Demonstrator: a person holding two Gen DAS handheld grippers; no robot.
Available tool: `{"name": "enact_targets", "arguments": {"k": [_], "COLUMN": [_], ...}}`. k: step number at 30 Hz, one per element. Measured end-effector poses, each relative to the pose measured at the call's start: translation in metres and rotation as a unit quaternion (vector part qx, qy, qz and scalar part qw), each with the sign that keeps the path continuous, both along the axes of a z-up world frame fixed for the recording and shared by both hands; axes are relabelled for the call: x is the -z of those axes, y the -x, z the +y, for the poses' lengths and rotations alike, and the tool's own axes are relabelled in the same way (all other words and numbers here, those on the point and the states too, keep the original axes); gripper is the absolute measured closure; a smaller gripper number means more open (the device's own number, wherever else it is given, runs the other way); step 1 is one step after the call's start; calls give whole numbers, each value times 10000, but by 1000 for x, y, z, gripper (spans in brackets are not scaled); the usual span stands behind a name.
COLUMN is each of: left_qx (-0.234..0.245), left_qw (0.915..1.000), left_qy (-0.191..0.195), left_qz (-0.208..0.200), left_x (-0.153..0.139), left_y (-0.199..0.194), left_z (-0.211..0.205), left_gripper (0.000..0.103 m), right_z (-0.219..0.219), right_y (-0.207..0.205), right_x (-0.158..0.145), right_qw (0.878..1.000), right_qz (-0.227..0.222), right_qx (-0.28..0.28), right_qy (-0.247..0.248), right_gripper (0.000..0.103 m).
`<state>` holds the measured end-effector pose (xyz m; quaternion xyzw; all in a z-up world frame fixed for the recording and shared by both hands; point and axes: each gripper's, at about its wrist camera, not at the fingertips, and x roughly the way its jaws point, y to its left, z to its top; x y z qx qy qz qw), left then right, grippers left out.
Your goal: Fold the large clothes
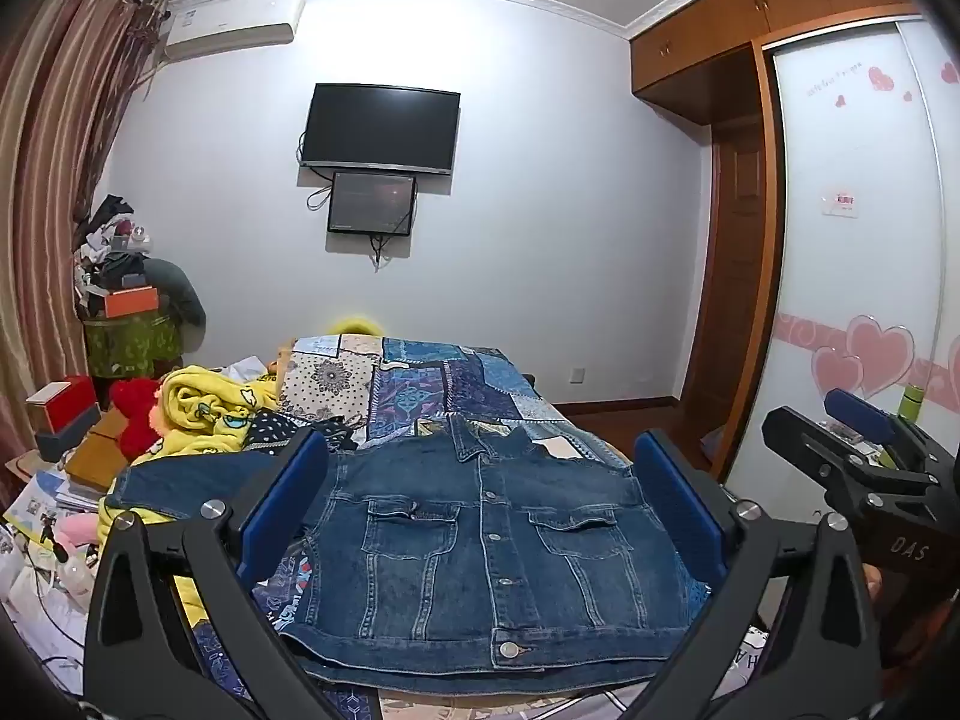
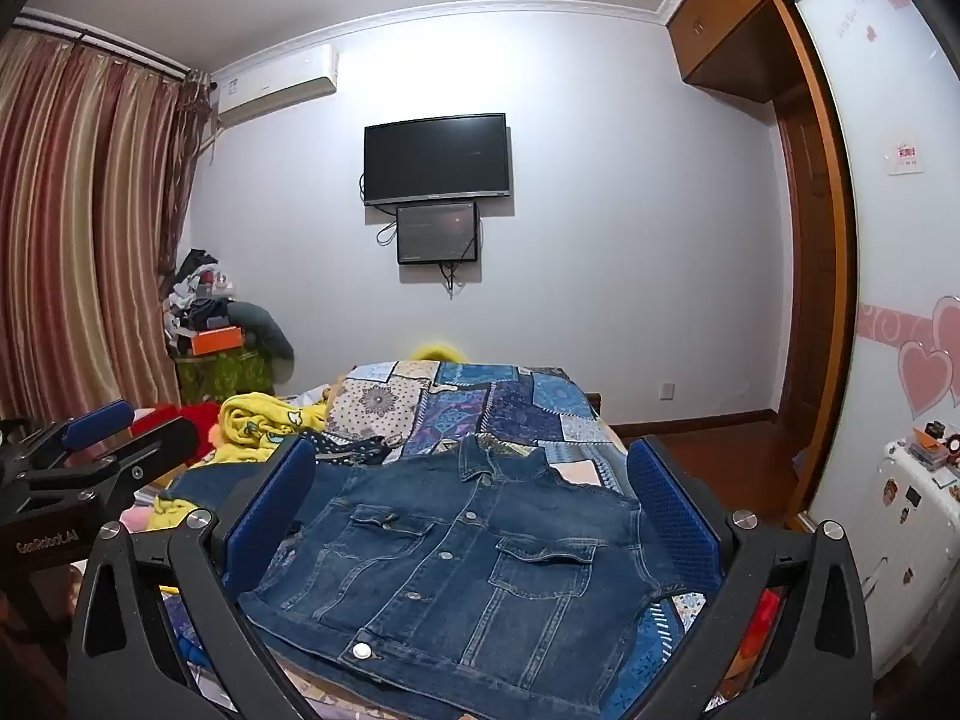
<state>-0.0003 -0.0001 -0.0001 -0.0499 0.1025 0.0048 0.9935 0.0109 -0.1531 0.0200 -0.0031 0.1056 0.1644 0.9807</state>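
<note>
A blue denim jacket (image 1: 480, 546) lies flat and buttoned, front up, on the near end of a bed with a blue patchwork cover (image 1: 444, 384). One sleeve (image 1: 186, 486) lies out to the left. My left gripper (image 1: 480, 474) is open and empty, held above the jacket, which shows between its blue pads (image 1: 288, 504). My right gripper (image 2: 474, 480) is open and empty above the same jacket (image 2: 468, 570). The right gripper shows at the right edge of the left wrist view (image 1: 852, 426). The left gripper shows at the left of the right wrist view (image 2: 102, 426).
A yellow cartoon-print garment (image 1: 210, 414) and a red plush (image 1: 135, 414) lie on the bed's left. Boxes and clutter (image 1: 66, 420) sit further left by striped curtains (image 2: 78, 240). A wardrobe with heart stickers (image 1: 858, 300) stands right. A TV (image 1: 381, 127) hangs on the far wall.
</note>
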Motion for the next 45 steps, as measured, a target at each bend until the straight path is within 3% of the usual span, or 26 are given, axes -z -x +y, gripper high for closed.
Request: {"name": "enact_targets", "arguments": {"k": [45], "left_qx": [-1], "left_qw": [9999], "left_qy": [-124], "left_qz": [-8], "left_x": [3], "left_y": [-2], "left_z": [-4], "left_gripper": [0], "right_z": [1], "right_y": [-2], "right_x": [-1], "right_qw": [9999], "right_qz": [56], "right_qx": [10], "right_qy": [-94], "right_gripper": [0]}}
